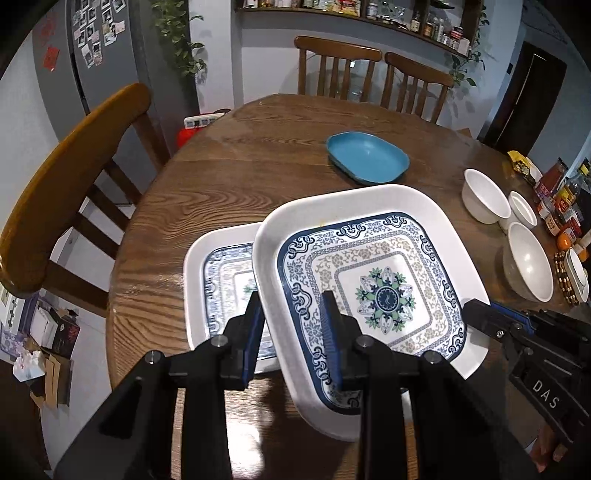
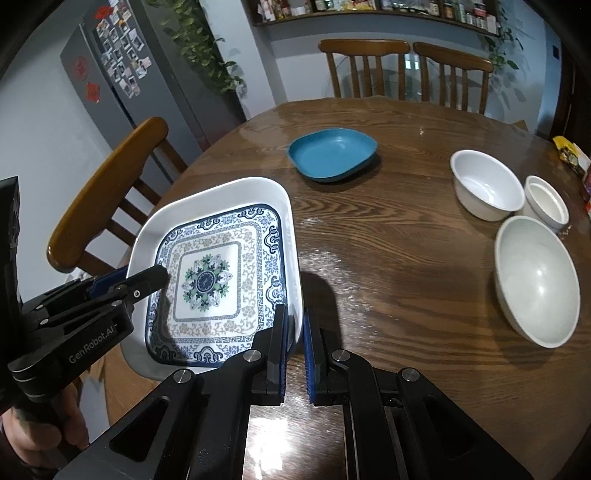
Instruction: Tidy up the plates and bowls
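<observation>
A square white plate with a blue pattern [image 1: 373,280] is held tilted above a second matching plate [image 1: 221,280] that lies flat on the wooden table [image 1: 240,162]. My left gripper [image 1: 291,314] is shut on the raised plate's left rim. My right gripper [image 2: 295,325] is shut on the same plate's right rim [image 2: 295,258]. It also shows in the left wrist view [image 1: 476,314]. A blue dish [image 1: 367,157] sits further back. Three white bowls [image 1: 528,262] stand at the right, also in the right wrist view [image 2: 535,280].
Wooden chairs [image 1: 74,177] stand at the table's left and far side. Jars and packets [image 1: 561,206] crowd the right edge. A grey fridge [image 2: 122,81] stands at the back left, a shelf [image 1: 351,14] on the wall.
</observation>
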Demonstrator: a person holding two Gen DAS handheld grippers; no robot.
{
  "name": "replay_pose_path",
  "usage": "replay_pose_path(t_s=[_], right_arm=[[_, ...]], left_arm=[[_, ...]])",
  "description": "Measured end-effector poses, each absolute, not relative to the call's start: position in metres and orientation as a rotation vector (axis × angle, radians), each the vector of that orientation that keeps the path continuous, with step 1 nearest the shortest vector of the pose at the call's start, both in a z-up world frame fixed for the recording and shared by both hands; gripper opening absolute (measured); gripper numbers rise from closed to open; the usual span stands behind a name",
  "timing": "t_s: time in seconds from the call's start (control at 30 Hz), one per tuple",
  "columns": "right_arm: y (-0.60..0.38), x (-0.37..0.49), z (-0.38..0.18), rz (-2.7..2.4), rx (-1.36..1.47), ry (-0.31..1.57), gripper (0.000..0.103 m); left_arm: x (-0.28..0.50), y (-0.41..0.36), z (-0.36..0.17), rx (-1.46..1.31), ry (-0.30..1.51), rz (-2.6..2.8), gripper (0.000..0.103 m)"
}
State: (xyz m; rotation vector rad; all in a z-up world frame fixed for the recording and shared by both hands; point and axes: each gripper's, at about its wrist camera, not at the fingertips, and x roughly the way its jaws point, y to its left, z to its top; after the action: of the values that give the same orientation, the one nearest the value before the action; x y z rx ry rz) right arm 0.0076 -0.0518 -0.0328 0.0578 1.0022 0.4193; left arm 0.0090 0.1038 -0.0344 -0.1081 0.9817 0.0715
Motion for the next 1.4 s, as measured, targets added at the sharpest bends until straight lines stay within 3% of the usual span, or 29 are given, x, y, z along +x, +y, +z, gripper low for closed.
replay_pose_path(t_s=[1.4], right_arm=[[0.035,0.033,-0.076,0.465,0.028,1.107,0.010]], left_arm=[[0.027,0.178,-0.076,-0.143,1.077,0.138,0.028]])
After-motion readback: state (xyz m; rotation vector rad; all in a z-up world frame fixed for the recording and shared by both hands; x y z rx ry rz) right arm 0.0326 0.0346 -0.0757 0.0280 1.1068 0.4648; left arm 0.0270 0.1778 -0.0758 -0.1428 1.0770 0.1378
